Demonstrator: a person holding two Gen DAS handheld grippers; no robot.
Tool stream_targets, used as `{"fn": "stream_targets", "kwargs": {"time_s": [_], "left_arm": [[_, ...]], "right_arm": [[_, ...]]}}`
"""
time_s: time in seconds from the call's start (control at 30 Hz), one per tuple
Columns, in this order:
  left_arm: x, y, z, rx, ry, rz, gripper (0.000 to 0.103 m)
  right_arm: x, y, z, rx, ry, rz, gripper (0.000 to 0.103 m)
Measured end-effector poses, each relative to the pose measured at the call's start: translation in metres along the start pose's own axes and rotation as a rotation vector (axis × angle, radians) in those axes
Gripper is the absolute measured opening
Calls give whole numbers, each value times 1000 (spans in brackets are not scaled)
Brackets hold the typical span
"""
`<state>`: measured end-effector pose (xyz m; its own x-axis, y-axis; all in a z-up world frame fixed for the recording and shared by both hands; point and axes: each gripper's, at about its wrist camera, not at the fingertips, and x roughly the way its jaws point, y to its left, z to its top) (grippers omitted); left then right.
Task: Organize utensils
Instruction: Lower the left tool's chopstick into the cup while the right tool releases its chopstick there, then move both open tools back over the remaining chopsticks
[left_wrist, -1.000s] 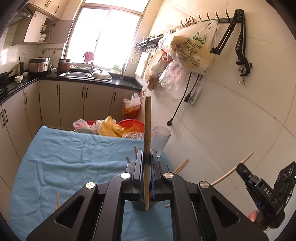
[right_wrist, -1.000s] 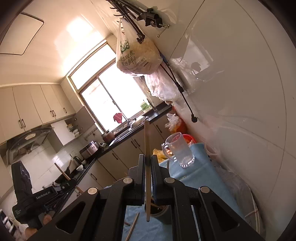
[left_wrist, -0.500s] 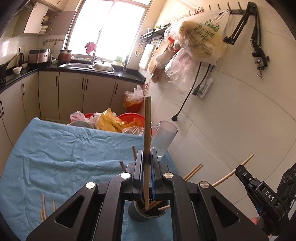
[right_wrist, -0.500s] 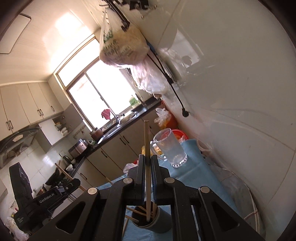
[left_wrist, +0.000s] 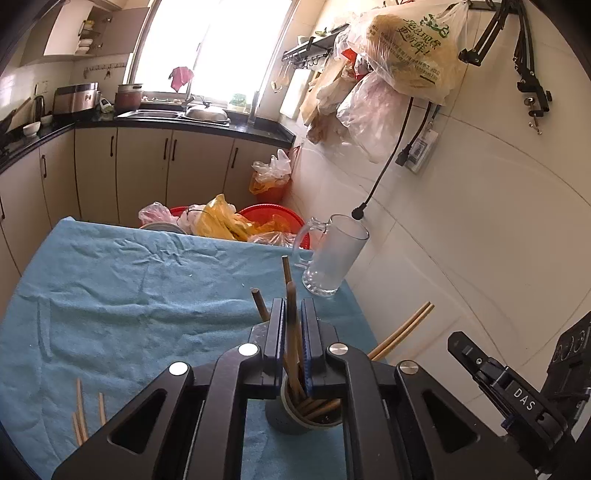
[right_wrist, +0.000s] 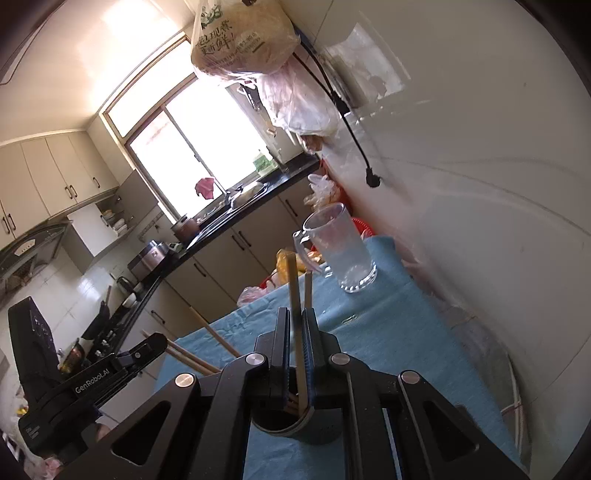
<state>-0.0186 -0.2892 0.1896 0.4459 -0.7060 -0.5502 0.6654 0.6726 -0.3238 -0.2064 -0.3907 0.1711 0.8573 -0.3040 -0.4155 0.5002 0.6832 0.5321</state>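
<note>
Left gripper (left_wrist: 293, 332): right over the dark holder (left_wrist: 295, 413), fingers framing its mouth; a wooden chopstick (left_wrist: 291, 325) stands between the jaws, and the jaws are opening, easing off it; its lower end sits down inside the holder

Right gripper (right_wrist: 295, 339): also above the holder (right_wrist: 314, 428), seen from the other side; clenched on a pale chopstick (right_wrist: 295, 306) that stands nearly upright, its lower end dipping into the holder's mouth

Holder: stands on the blue cloth (left_wrist: 122, 295); several chopsticks lean inside it, some fanning out over the rim towards the wall side

Loose chopsticks (left_wrist: 83, 410): a few lie flat on the cloth, well apart from the holder, out by the cloth's left edge in the left wrist view

Glass mug (left_wrist: 332, 258): upright on the cloth, beyond the holder, close to the tiled wall; handle turned away from the wall

Red basins and bags (left_wrist: 236, 225): behind the cloth's far edge, further from the holder than the mug
</note>
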Motion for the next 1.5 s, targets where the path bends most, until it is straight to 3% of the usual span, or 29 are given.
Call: {"fn": "stream_targets", "kwargs": {"time_s": [0.1,0.27,0.43,0.6,0.7,0.8,1.0,1.5], "left_arm": [[-7,0,0,5,-21,5,26],[-22,-1,2,3,-48,-3,27],[-40,0,1,1,-77,5,36],[-63,4,-5,4,-108,27,52],[-74,8,-12,13,-115,40,54],[-86,13,-23,21,-126,61,63],[-109,34,-59,40,-132,132,68],[-135,116,-119,-62,-66,260,70]], "right_arm": [[-5,-1,1,-2,-10,1,10],[-19,-1,4,3,-45,-6,20],[-30,-3,3,18,-55,-2,26],[-42,0,-4,15,-67,-24,53],[-48,3,-11,3,-64,-37,60],[-52,9,-22,-18,-51,-44,69],[-61,32,-58,-146,-56,-128,85],[-41,75,-126,-323,44,-142,88]]}}
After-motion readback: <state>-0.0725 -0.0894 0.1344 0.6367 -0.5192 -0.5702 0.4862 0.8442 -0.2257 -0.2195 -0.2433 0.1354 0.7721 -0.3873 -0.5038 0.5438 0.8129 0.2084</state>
